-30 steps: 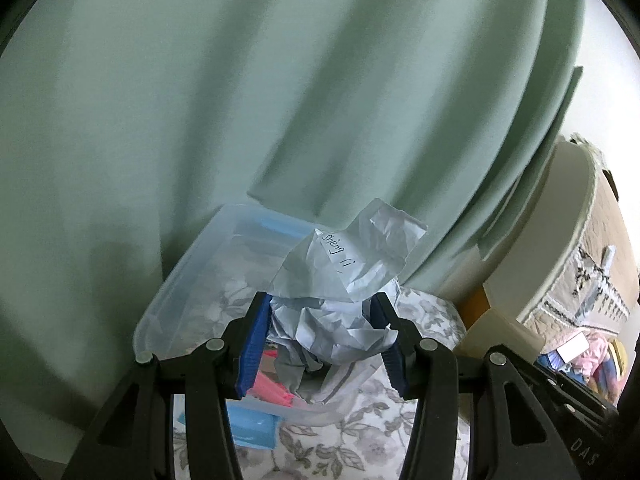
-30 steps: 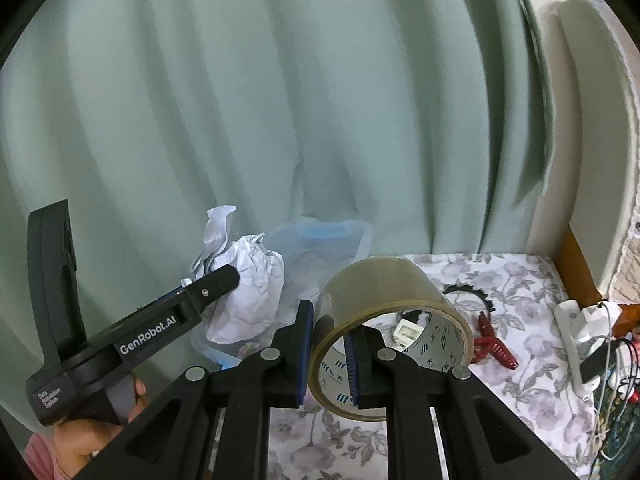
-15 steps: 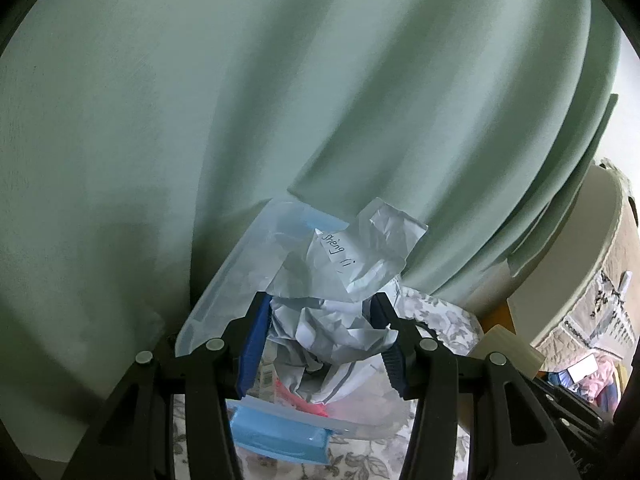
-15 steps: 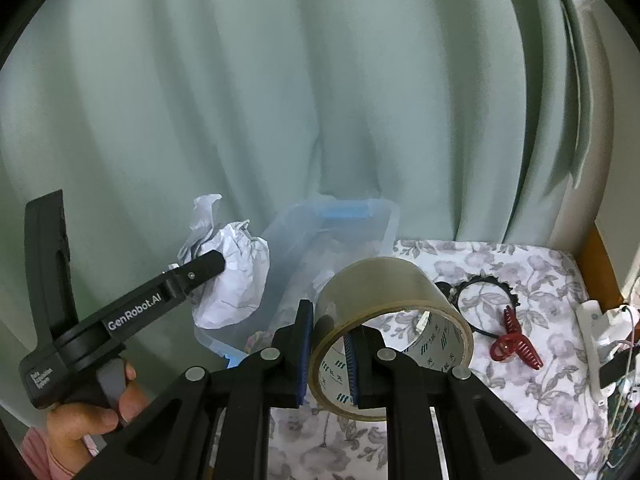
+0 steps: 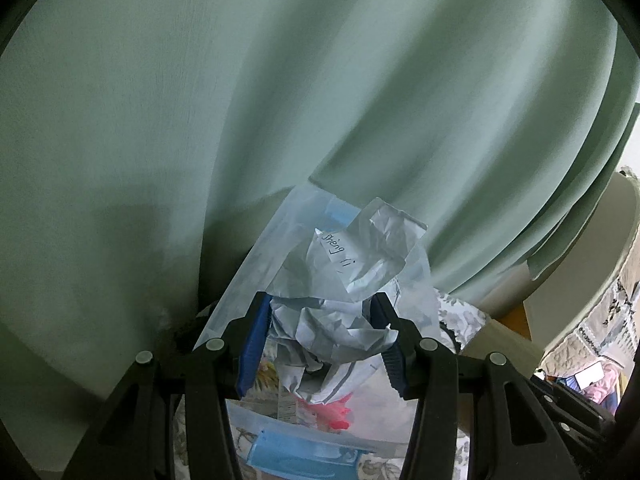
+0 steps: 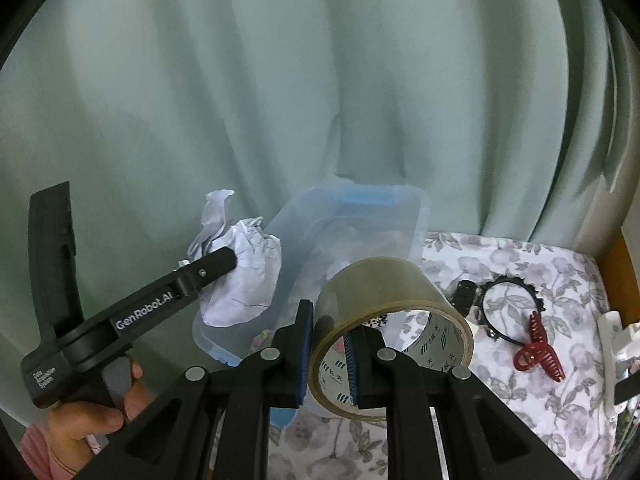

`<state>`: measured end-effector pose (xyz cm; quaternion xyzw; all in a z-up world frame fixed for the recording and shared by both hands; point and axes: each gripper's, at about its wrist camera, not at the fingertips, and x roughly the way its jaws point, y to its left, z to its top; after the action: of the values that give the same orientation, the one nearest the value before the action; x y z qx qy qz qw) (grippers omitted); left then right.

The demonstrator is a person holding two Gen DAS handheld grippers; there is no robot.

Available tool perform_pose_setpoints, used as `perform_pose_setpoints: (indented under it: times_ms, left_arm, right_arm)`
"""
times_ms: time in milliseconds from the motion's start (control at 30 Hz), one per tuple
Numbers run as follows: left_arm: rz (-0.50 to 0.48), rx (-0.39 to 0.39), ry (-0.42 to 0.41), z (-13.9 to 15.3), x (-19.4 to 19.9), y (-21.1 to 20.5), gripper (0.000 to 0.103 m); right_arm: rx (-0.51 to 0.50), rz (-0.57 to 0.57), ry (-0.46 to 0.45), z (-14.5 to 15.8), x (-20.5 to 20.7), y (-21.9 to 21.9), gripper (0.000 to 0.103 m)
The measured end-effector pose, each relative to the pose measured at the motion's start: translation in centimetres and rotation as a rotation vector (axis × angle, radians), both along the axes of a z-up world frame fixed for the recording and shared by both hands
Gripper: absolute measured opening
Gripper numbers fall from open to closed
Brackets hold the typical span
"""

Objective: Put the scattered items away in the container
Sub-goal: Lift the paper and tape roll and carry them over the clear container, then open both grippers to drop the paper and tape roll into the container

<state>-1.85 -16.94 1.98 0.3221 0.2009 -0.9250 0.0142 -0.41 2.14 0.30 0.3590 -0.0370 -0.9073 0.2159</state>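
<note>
My left gripper [image 5: 320, 340] is shut on a crumpled ball of white paper [image 5: 344, 280] with handwriting on it. It hangs above the near left corner of a clear plastic container [image 5: 248, 276] with blue latches. In the right wrist view the same paper ball [image 6: 244, 272] sits at the container's [image 6: 408, 216] left edge, held by the left gripper [image 6: 236, 262]. My right gripper [image 6: 328, 344] is shut on the wall of a roll of clear packing tape [image 6: 384, 292], just in front of the container. Pink and patterned items lie inside the box.
A pale green curtain [image 6: 320, 80] hangs right behind the container. On the flowered cloth [image 6: 520, 264] to the right lie a black toothed headband [image 6: 516, 292], a red hair claw [image 6: 538, 354] and a small black object [image 6: 464, 292]. A white plug strip [image 6: 616, 340] sits at the far right. A person's hand [image 6: 88, 412] holds the left tool.
Both grippers have moved forward and down toward the container, which now looks larger and nearer. The paper ball and the tape roll stay gripped as before.
</note>
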Motion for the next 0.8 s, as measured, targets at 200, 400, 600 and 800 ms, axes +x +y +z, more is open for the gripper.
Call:
perform_pose_setpoints:
  times_ms: [200,400,600,800]
  left_arm:
    - [-0.002,0.004,-0.023,-0.8,-0.8,-0.2,0.053]
    - [-0.003,0.007,-0.047,-1.6,-1.1,-0.3,0.053]
    - [0.001,0.009,-0.061,-2.0,-1.2,-0.4,0.054]
    - [0.003,0.014,-0.072,-1.9,-1.3,-0.1,0.058]
  right_arm:
    - [0.004,0.044,0.021,-0.1,-0.8,-1.5,0.016]
    - [0.025,0.078,0.033,-0.6,-1.2,-2.9,0.016]
    - [0.025,0.069,0.004,-1.5,-1.4,-3.0,0.016]
    - [0.026,0.054,-0.009,-1.6,-1.3,-2.6,0.016]
